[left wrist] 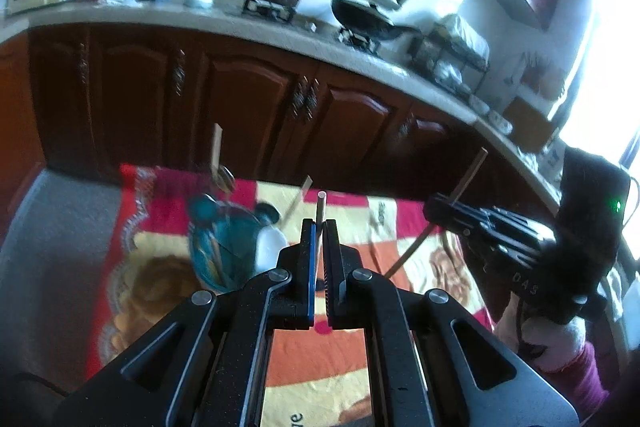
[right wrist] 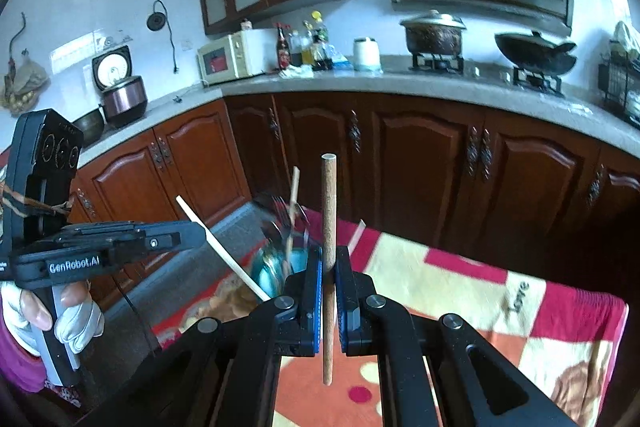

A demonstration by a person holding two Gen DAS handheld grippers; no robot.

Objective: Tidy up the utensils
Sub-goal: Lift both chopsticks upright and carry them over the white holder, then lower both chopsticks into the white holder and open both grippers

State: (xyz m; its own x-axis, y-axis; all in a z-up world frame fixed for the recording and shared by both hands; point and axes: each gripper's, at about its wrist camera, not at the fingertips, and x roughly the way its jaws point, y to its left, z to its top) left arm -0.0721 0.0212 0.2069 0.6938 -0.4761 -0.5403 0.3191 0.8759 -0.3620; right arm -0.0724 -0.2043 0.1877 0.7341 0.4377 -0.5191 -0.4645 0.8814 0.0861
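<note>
In the left wrist view my left gripper (left wrist: 320,227) is shut on a thin pale chopstick (left wrist: 320,211) that points away from the camera. The right wrist view shows the same left gripper (right wrist: 200,235) low on the left, its chopstick (right wrist: 224,251) slanting across its tips. My right gripper (right wrist: 329,251) is shut on a brown chopstick (right wrist: 329,219) held upright. From the left wrist view, the right gripper (left wrist: 430,205) and its tilted stick (left wrist: 470,175) appear at the right. A teal holder (left wrist: 224,251) (right wrist: 276,267) with a fork, a spoon and wooden handles stands on the patterned cloth (left wrist: 352,347), below both grippers.
A white object (left wrist: 270,247) leans by the holder. Behind the table run dark wooden cabinets (right wrist: 420,163) under a counter (right wrist: 400,79) with a pot, a wok (right wrist: 536,55), bottles and a microwave (right wrist: 228,61). A gloved hand (right wrist: 76,319) holds the left gripper.
</note>
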